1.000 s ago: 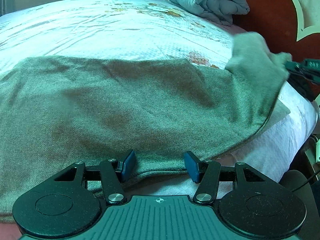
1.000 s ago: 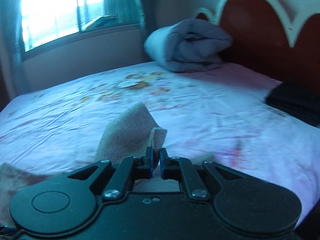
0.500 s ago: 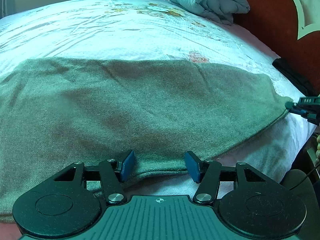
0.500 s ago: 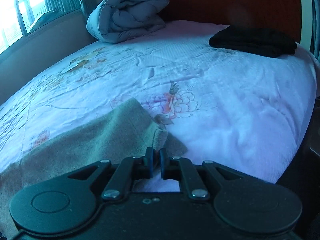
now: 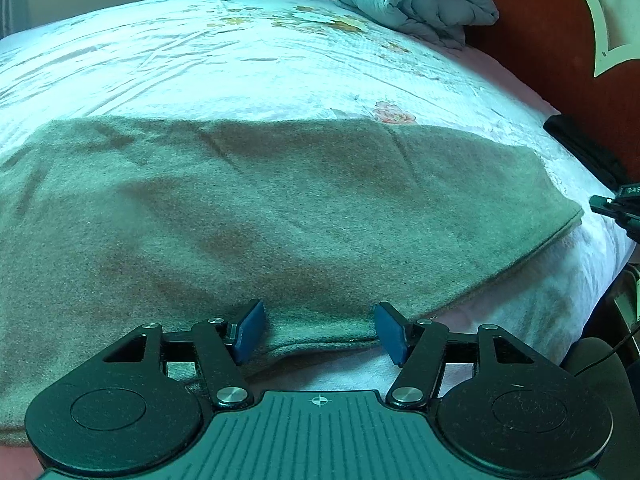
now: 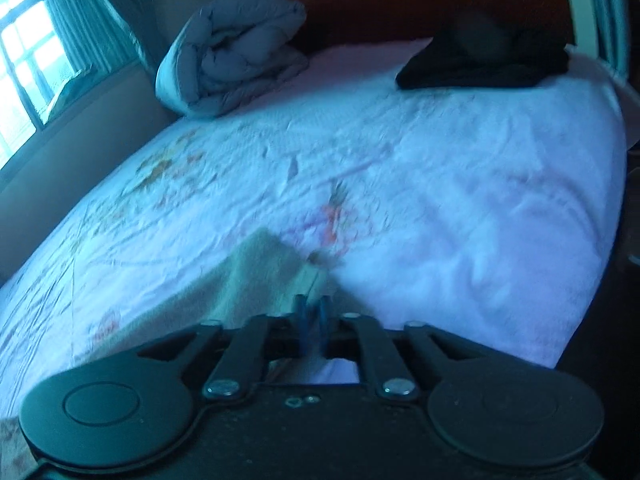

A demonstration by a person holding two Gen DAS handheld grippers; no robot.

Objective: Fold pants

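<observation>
Bed with a white, flower-printed quilted sheet (image 5: 240,60) fills both views; dark red wooden headboard with white trim (image 5: 560,60) at the far right, a rolled grey duvet (image 5: 412,0) in the far corner against it, a window with curtains (image 6: 44,60) on the far wall. A folded black garment (image 6: 484,64) sits by the headboard near the right edge of the bed. The bare sheet past the cloth, toward duvet and window, is wide and open; near and right edges of the mattress drop off close to both tools. The grey-green fleece pants (image 5: 260,208) lie flat across the near part of the bed. Left gripper (image 5: 318,330) straddles their near hem, blue pads apart and not pressing, jaws have just been opening. Right gripper (image 6: 314,320) is at the pants' right corner, jaws together; right view is blurred, left view shows its tip just off the cloth edge.
</observation>
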